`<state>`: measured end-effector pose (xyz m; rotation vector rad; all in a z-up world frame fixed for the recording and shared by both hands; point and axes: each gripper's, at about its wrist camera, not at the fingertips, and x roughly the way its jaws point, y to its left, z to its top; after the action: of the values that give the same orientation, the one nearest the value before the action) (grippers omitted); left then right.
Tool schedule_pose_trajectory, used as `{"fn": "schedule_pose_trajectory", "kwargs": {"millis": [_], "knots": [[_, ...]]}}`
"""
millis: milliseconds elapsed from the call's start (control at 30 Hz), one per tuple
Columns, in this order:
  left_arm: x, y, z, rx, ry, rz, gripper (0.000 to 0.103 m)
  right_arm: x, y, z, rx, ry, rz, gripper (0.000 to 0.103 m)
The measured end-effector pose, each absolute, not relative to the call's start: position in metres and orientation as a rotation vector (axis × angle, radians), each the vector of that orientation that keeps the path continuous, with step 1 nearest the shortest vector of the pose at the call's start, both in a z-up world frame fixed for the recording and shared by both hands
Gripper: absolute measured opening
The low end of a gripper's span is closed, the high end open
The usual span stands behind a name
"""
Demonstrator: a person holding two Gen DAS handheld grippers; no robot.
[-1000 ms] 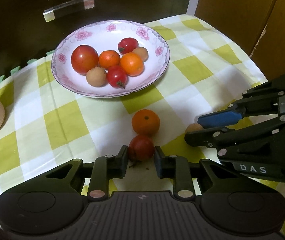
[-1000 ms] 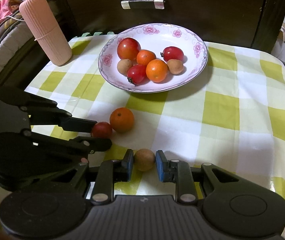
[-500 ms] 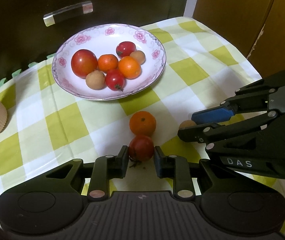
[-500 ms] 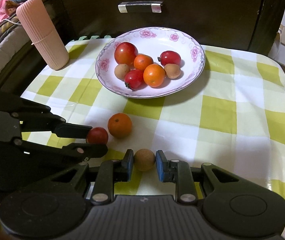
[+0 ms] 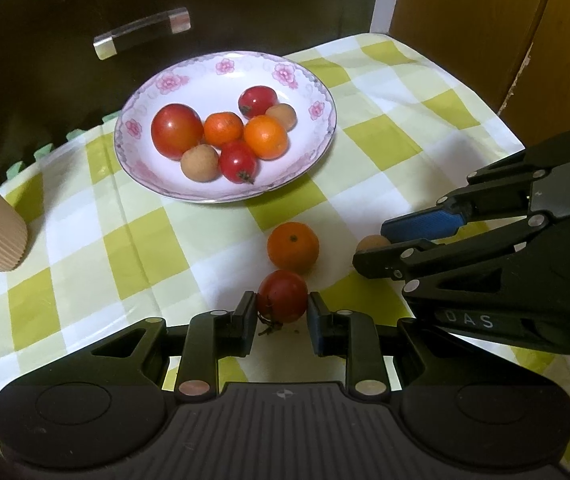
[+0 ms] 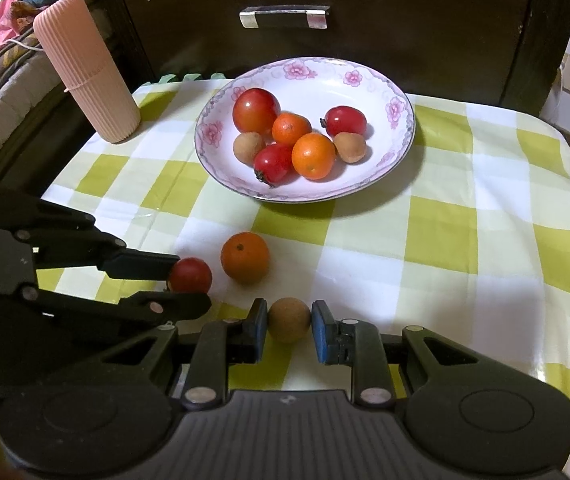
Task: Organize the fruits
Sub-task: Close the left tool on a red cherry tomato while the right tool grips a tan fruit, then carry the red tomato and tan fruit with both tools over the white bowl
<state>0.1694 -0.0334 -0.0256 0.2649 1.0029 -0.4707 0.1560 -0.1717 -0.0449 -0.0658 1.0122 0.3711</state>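
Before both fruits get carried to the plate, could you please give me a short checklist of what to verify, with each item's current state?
1. Left hand-held gripper closed on the small red tomato: ok, both pads touch it.
2. Right hand-held gripper closed on the brown fruit: ok.
3. Fruits lifted off the checked cloth: cannot tell.
4. Loose orange clear of the tomato: not ok, it sits right against it.
5. Free space in the plate: ok, the far part is bare.
6. Path to the plate unobstructed: ok.

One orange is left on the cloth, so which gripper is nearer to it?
Left. The left gripper, shut on a red tomato, sits just before the orange; the right gripper holds a brown fruit farther off.
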Motion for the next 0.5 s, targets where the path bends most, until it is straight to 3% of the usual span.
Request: {"fn": "schedule_pose_trajectory", "kwargs": {"millis": [500], "knots": [[0.184,-0.027,0.005,0.208,0.908,-0.450,0.033,0.170,-0.172,-0.020,-0.045,0.944,0.360,0.023]]}}
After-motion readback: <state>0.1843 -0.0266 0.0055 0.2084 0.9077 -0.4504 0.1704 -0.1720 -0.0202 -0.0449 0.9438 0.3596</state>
